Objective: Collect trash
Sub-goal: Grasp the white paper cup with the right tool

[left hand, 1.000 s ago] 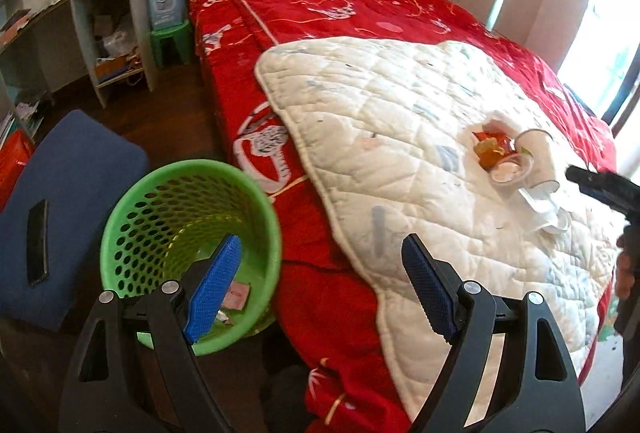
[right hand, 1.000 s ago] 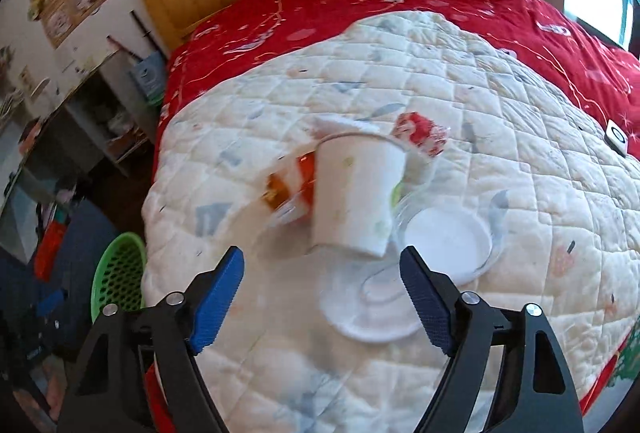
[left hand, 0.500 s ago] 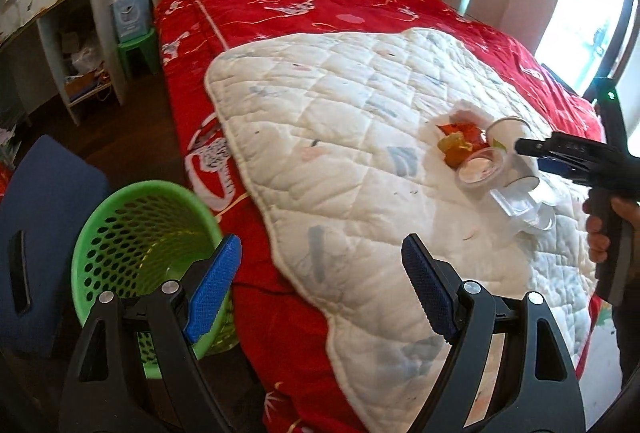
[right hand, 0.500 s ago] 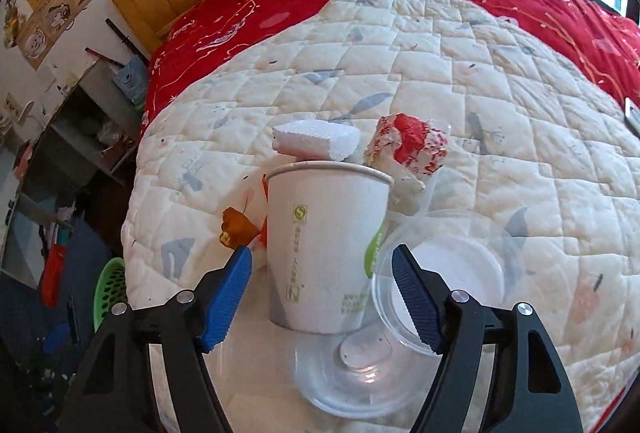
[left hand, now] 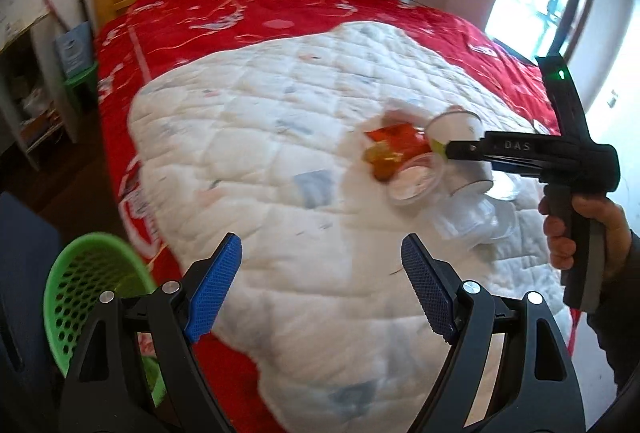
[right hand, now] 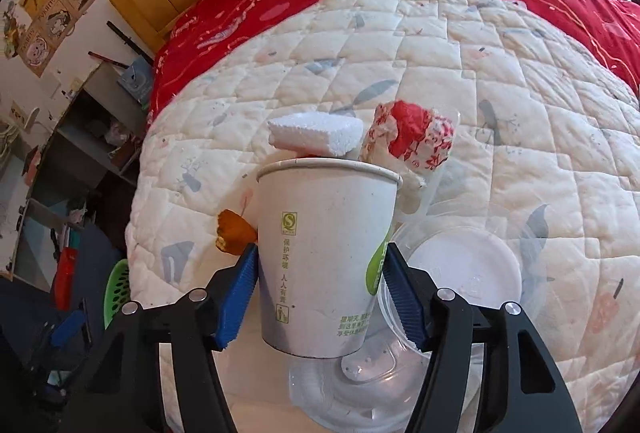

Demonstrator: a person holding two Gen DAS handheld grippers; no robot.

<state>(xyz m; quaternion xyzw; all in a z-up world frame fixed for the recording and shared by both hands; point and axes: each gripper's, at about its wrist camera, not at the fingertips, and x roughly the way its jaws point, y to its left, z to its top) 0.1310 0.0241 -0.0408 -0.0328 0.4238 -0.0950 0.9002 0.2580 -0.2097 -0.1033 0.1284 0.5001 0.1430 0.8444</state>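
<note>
Paper cup (right hand: 326, 257) white, green print, upright, seemingly pinched by right tool (right hand: 318, 287), jaws just closing.

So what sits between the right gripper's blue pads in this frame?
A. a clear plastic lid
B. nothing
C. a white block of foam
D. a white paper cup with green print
D: in the right wrist view the right gripper has just been closing, and its pads meet both sides of the white paper cup with green print.

Left wrist view: looks down across the bed (left hand: 280, 161) from its foot, cup (left hand: 456, 129) far at 2 o'clock. Right wrist view: same cup (right hand: 324, 257) close, centre.
</note>
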